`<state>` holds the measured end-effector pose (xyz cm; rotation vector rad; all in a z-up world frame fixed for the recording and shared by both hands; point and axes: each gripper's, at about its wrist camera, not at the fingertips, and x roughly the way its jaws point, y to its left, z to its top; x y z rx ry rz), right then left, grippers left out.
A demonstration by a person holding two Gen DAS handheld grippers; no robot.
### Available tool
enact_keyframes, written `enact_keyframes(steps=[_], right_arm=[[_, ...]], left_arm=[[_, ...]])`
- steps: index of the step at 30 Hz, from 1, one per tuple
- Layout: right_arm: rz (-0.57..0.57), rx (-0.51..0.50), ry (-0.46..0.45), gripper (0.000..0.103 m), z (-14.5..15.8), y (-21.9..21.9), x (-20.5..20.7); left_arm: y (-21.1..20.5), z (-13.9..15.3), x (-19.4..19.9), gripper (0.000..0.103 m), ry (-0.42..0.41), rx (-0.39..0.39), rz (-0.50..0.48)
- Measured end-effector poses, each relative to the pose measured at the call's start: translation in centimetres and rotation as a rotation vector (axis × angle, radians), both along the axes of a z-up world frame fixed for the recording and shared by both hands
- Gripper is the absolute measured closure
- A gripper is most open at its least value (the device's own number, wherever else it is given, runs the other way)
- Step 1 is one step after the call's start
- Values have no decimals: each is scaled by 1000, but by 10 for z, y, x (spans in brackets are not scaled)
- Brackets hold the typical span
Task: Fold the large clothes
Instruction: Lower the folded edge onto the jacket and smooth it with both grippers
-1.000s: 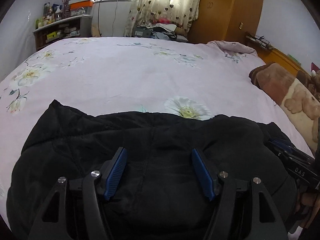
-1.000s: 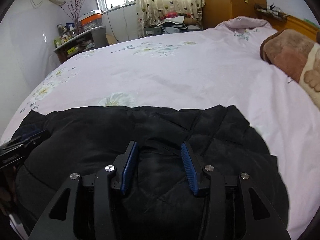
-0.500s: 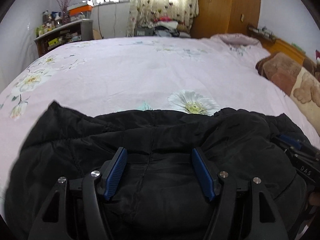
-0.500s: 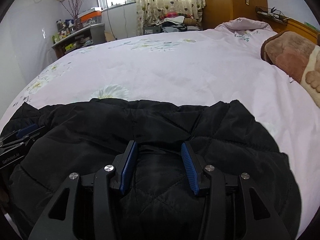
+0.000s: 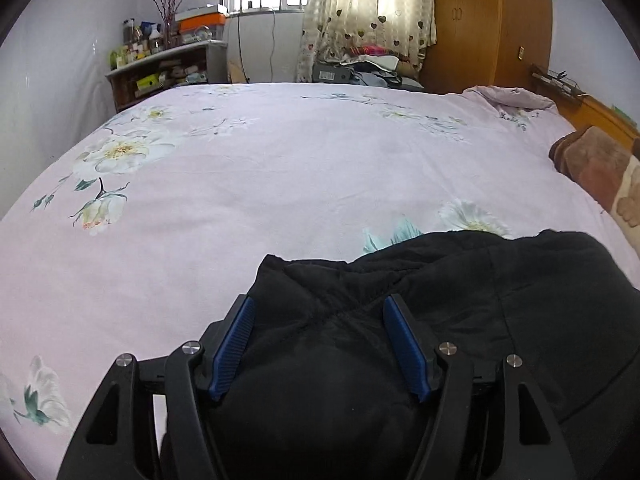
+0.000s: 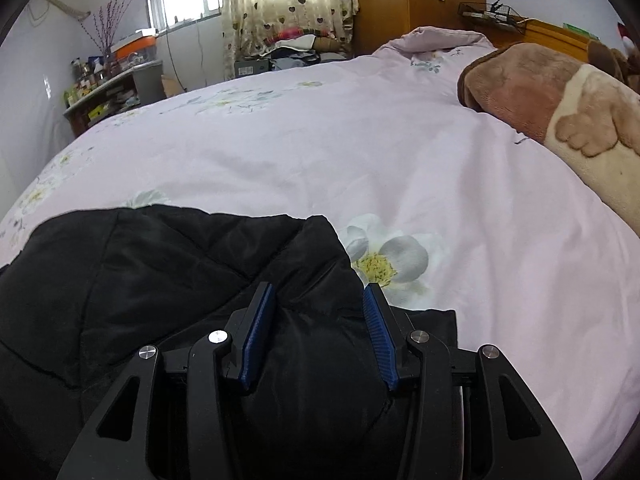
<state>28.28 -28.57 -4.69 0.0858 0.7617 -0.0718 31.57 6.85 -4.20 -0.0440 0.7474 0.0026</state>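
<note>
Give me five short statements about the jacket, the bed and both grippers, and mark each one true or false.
1. The black jacket lies on a pink floral bedspread. True.
2. The left gripper has black fabric between its blue pads. True.
3. The right gripper is over bare bedspread, away from the jacket. False: jacket fabric sits between its pads.
4. A brown plush blanket lies at the bed's right side. True.
5. The jacket is red. False: it is black.
</note>
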Motion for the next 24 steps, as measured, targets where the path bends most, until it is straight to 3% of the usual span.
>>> enact_keyframes(steps=[9,14,18,21,24], right_arm=[[-4,20,-6,57,-12,-5,6],[-4,18,14,57,-11,-7,8],[-19,-30,54,57,18,0,3],[10,18,-26,57,55,8,-23],[94,76,-84,57,78,33,-54]], left_arm=[[6,-13,0,32,-13,-23,14],[5,-9,5,32,23,-13,17],[9,25,-4,34,44,-27,32],[2,65,-31,34,-38,-75,1],[-23,81,-63,34,-94,-118,-95]])
